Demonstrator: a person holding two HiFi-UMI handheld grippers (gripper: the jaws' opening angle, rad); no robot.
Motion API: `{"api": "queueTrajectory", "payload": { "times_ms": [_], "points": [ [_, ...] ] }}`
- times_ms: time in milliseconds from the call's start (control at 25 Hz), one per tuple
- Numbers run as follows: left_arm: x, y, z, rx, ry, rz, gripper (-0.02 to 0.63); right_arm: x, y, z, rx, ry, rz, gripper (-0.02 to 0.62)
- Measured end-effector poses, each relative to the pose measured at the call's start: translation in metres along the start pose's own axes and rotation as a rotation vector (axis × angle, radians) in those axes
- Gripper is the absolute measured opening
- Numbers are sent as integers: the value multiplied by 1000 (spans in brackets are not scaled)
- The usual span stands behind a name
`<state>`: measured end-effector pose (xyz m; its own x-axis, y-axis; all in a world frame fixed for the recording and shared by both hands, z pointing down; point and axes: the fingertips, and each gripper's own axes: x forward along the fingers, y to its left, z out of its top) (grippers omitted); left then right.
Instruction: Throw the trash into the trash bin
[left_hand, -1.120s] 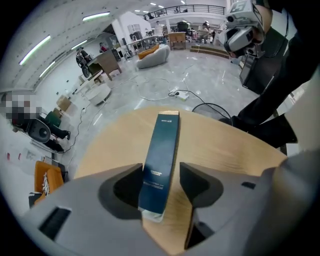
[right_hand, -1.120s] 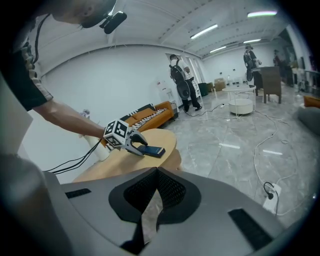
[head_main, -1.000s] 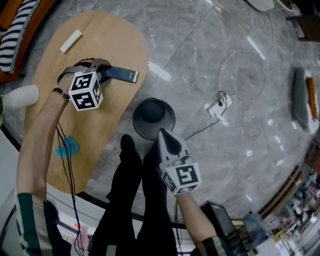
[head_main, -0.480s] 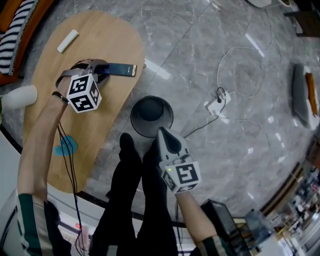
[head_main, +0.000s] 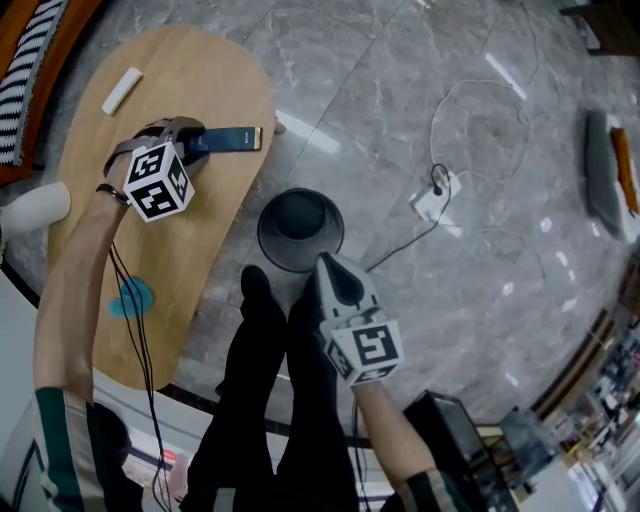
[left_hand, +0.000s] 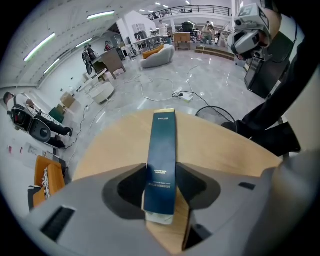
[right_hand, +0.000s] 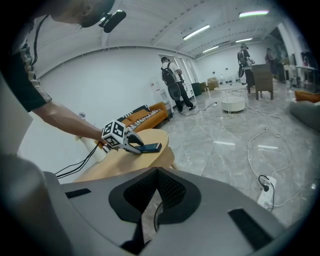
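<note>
A long dark blue box (head_main: 232, 138) lies flat on the oval wooden table (head_main: 180, 250), with its far end at the table's edge. My left gripper (head_main: 195, 138) stands over its near end. In the left gripper view the box (left_hand: 164, 150) runs out between the jaws, which touch both of its long sides. Those jaws have just been opening, with the box still between them. The dark round trash bin (head_main: 300, 228) stands on the floor beside the table. My right gripper (head_main: 335, 272) hangs shut and empty at the bin's near rim.
A white bar (head_main: 122, 90) and a blue scrap (head_main: 130, 297) lie on the table. The person's dark legs (head_main: 260, 380) stand next to the bin. A power strip (head_main: 438, 195) and its cables lie on the grey marble floor to the right.
The head view has drifted a little. The left gripper and box keep their place on the table. The right gripper stays by the bin.
</note>
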<state>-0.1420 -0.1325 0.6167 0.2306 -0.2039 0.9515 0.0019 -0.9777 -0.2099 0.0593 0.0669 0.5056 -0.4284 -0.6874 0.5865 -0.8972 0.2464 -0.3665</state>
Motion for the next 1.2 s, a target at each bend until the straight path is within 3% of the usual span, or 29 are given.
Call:
{"api": "queueTrajectory", "payload": {
  "times_ms": [280, 480, 680, 800, 1000, 1200],
  "points": [
    [-14, 4, 37, -65, -94, 57, 179, -2, -2, -2, 1, 2, -7, 2],
    [-26, -13, 86, -192, -198, 58, 178, -10, -6, -3, -4, 0, -14, 2],
    [-41, -49, 143, -438, -335, 18, 178, -26, -28, -2, -12, -2, -52, 2],
    [-41, -78, 163, -573, -375, -19, 178, -34, -44, -3, -7, -2, -77, 2],
    [-8, -143, 162, -827, -356, -97, 178, -46, -61, -13, 15, 7, -103, 2],
    [51, -204, 133, -928, -235, -62, 178, -52, -66, -26, 9, 30, -97, 2]
  ]
}}
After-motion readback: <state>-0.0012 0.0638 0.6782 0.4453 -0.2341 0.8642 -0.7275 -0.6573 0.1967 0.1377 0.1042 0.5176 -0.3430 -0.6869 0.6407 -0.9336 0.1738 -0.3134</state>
